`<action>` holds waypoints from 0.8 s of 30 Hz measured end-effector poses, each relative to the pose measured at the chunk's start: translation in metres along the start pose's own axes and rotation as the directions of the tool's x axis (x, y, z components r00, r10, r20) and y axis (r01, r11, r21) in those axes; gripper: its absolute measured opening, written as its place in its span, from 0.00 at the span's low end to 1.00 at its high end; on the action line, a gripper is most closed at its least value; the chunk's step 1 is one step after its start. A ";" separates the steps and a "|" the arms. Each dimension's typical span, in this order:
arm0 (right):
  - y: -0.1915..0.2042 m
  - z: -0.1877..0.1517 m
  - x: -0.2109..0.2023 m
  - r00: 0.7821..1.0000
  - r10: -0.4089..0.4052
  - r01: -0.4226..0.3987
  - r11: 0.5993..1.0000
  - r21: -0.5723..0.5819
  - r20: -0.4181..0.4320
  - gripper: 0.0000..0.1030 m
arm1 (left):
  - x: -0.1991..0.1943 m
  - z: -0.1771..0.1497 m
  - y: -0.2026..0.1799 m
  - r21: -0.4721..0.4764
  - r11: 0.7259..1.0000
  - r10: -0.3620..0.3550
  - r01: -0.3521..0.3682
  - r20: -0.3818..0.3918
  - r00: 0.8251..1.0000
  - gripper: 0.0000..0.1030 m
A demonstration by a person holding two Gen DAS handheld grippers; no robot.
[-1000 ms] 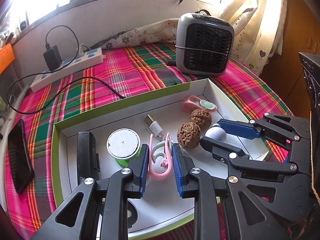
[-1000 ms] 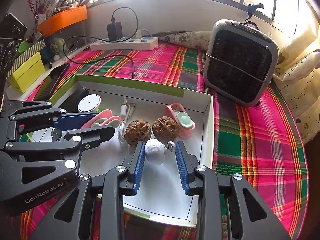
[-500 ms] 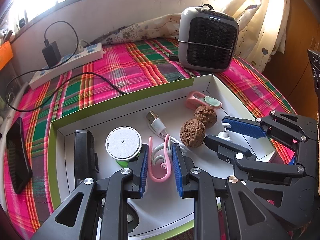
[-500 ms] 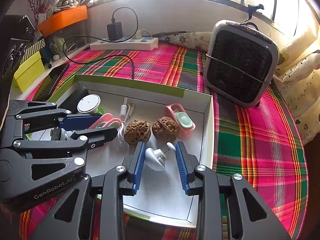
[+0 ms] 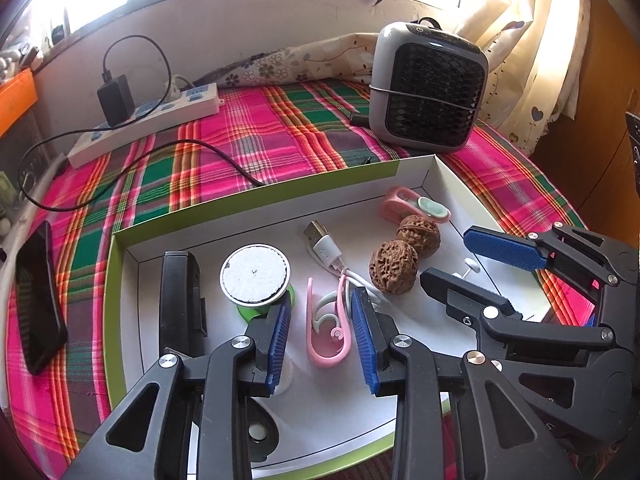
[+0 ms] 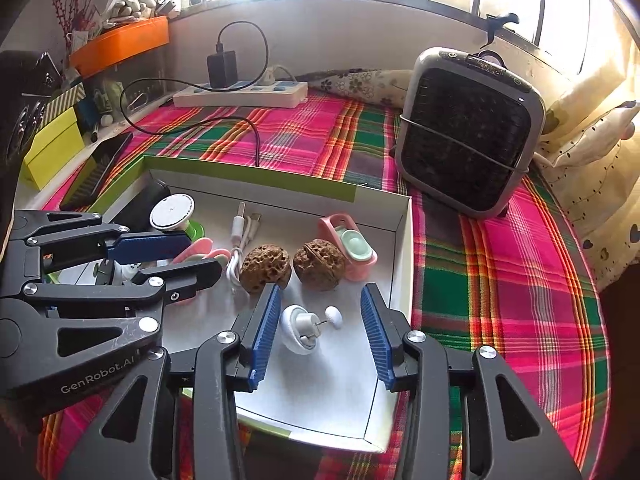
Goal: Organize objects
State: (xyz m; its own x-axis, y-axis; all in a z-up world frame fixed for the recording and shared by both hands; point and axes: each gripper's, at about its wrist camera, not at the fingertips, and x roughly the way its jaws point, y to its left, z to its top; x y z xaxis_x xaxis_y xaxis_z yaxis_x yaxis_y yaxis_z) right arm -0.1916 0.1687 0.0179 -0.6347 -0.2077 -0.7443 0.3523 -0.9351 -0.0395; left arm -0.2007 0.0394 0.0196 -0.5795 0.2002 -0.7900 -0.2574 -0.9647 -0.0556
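Observation:
A pink clip (image 5: 326, 328) lies on the floor of the white, green-rimmed box (image 5: 256, 200). It sits between the fingers of my left gripper (image 5: 322, 340), whose jaws are opening, and the left pad stands clear of it. My right gripper (image 6: 319, 334) is opening too. A small white knobbed hook (image 6: 298, 330) lies loose between its pads, touching neither. Each gripper shows in the other's view, the right gripper (image 5: 446, 256) at the right and the left gripper (image 6: 202, 254) at the left.
The box (image 6: 248, 178) also holds two walnuts (image 6: 266, 268) (image 6: 319, 264), a pink-and-mint clip (image 6: 352, 246), a white USB cable (image 5: 324, 246), a round white disc (image 5: 255, 274) and a black block (image 5: 180, 300). On the plaid cloth beyond it stand a grey fan (image 5: 428, 88), a power strip (image 5: 148, 120) and a phone (image 5: 38, 296).
My left jaws, shut on the pink clip before, have parted and the clip rests on the box floor. My right jaws have widened and the white hook has tipped over and lies free.

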 end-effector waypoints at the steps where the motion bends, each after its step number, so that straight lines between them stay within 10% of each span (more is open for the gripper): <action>1: 0.000 0.000 -0.001 1.000 0.002 -0.002 1.000 0.005 0.002 0.43 | -0.001 0.000 0.001 -0.005 1.000 0.002 -0.002 0.003 1.000 0.31; 24: 0.002 -0.008 -0.026 0.999 0.013 -0.017 0.995 0.102 0.044 0.54 | -0.052 -0.016 -0.002 -0.089 0.991 0.107 -0.096 0.131 0.986 0.37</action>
State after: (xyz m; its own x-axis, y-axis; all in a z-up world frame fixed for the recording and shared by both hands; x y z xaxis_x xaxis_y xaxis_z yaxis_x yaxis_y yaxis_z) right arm -0.1686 0.1741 0.0317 -0.6600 -0.2320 -0.7146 0.2913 -0.9557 0.0413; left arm -0.1573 0.0285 0.0510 -0.7002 0.1162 -0.7044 -0.1303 -0.9909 -0.0339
